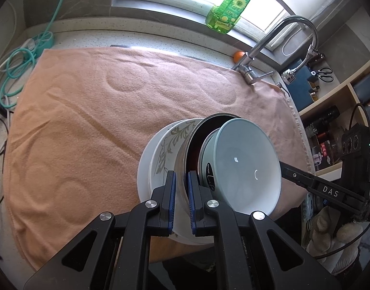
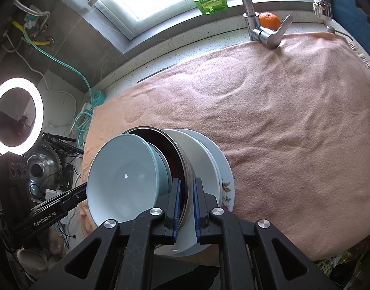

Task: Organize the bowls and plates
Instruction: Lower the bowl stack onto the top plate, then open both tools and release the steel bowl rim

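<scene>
A nested stack of dishes is held tilted on edge above the peach towel (image 1: 88,111). It holds a pale blue bowl (image 1: 243,166), a steel bowl with a dark inside (image 1: 182,169), a white bowl (image 2: 204,166) and white patterned plates (image 1: 160,149). My left gripper (image 1: 182,203) is shut on the steel bowl's rim. My right gripper (image 2: 186,207) is shut on the same steel bowl's rim (image 2: 185,193) from the opposite side. The blue bowl (image 2: 122,176) faces the right wrist camera. The right gripper's arm (image 1: 313,186) shows behind the stack.
A chrome faucet (image 1: 252,72) stands at the towel's far right corner, with an orange (image 2: 269,20) and a green soap bottle (image 1: 228,7) on the sill behind. Green hose and cables (image 1: 18,70) lie at left. Shelves (image 1: 342,111) are at right; a ring light (image 2: 17,116) stands left.
</scene>
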A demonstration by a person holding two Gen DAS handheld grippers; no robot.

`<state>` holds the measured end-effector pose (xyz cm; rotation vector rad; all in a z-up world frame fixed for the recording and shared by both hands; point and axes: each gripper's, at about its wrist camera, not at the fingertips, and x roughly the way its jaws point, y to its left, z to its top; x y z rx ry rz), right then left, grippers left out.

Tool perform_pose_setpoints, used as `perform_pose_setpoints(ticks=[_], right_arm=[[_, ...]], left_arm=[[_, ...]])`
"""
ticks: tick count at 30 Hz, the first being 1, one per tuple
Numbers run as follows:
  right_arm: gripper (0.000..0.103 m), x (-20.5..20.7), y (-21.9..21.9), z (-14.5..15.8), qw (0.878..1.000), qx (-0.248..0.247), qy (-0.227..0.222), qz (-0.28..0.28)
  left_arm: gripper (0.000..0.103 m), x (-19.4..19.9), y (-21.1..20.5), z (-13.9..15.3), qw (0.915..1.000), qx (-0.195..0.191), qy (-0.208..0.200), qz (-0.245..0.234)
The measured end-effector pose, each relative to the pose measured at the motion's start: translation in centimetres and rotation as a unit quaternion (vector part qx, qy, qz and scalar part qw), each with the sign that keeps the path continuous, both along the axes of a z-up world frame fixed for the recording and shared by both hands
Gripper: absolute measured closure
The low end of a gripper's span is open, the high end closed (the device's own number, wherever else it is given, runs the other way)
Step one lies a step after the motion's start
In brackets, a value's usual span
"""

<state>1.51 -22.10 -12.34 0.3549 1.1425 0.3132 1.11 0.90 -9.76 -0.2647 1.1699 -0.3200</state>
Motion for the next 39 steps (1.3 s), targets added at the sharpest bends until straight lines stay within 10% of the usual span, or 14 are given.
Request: perform_pose_setpoints(ticks=[33,39], right_arm=[[0.09,-5.4,1.8,3.7,0.994,-0.053,-0.078,-0.048],[0.053,-7.5,2.2,5.6,0.986,-0.082,-0.139,-0.04]], left_arm=[[0.084,-3.8,1.8,3.6,0.9961,0.043,-0.074,-0.022],[0.051,-5.7,0.5,5.0,0.9919,0.066,-0.108,0.003]])
